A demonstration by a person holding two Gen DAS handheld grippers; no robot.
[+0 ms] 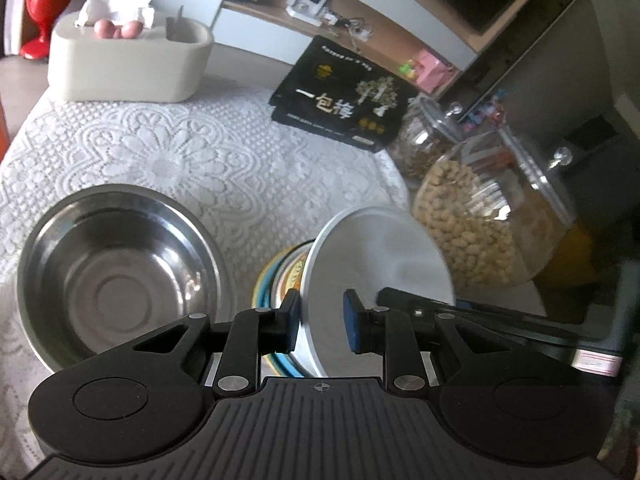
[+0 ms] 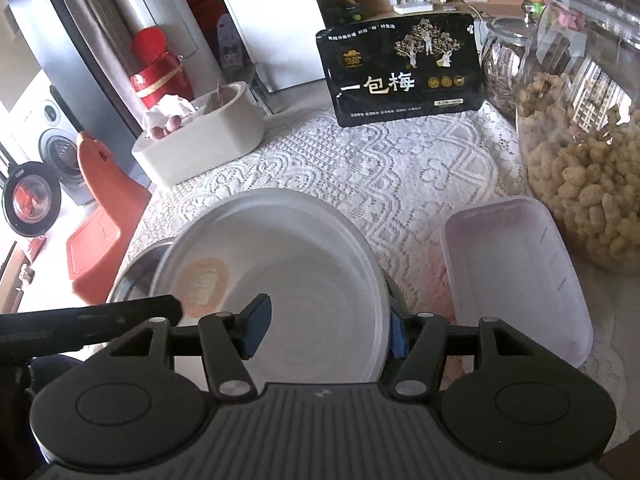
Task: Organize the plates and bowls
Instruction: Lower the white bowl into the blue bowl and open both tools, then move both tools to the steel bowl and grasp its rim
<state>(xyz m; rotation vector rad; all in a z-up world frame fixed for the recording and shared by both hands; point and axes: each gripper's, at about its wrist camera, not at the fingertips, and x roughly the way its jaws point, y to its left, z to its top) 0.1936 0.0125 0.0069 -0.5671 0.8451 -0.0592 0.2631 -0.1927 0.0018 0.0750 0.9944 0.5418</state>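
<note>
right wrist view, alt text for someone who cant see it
The right gripper straddles the rim of a white bowl tilted over a steel bowl on a lace tablecloth. A plastic tub and peanut jar stand right.

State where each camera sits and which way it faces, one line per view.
Left wrist: on the left tongs, angled down over the round white bowl, beside a round steel bowl.
Right wrist: on the right tongs, looking down into that bowl, clear plastic tub rightward.
Shared: white bowl, black snack bag, glass peanut jar.
</note>
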